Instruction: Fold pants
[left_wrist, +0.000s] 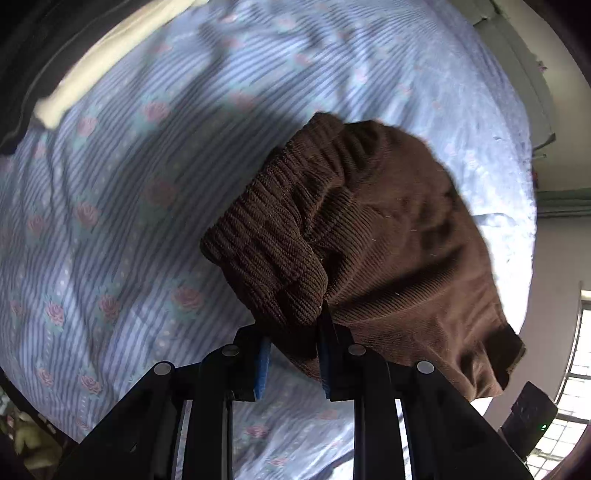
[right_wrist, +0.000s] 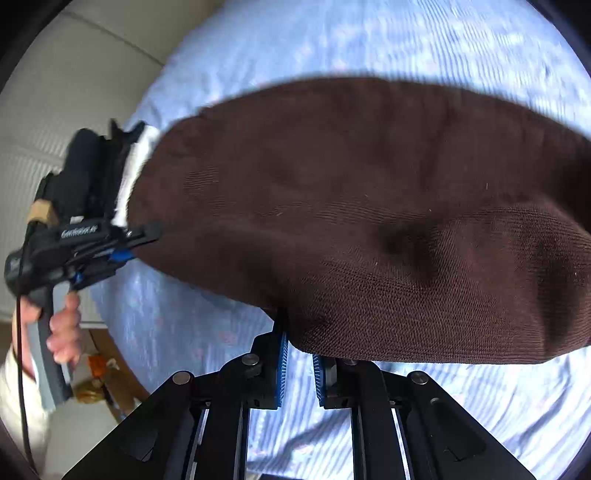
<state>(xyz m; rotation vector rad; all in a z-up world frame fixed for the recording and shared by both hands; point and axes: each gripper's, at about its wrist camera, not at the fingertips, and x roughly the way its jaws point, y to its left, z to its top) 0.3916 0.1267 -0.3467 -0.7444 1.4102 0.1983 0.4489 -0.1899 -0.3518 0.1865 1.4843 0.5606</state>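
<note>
One striped bedsheet (left_wrist: 110, 221) under pants (left_wrist: 388, 240)

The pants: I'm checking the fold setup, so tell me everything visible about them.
The pants are dark brown, ribbed like corduroy, with a gathered elastic waistband. They hang bunched, lifted above the striped floral bedsheet. The left gripper pinches the waistband; the right gripper holds a lower edge.
</note>
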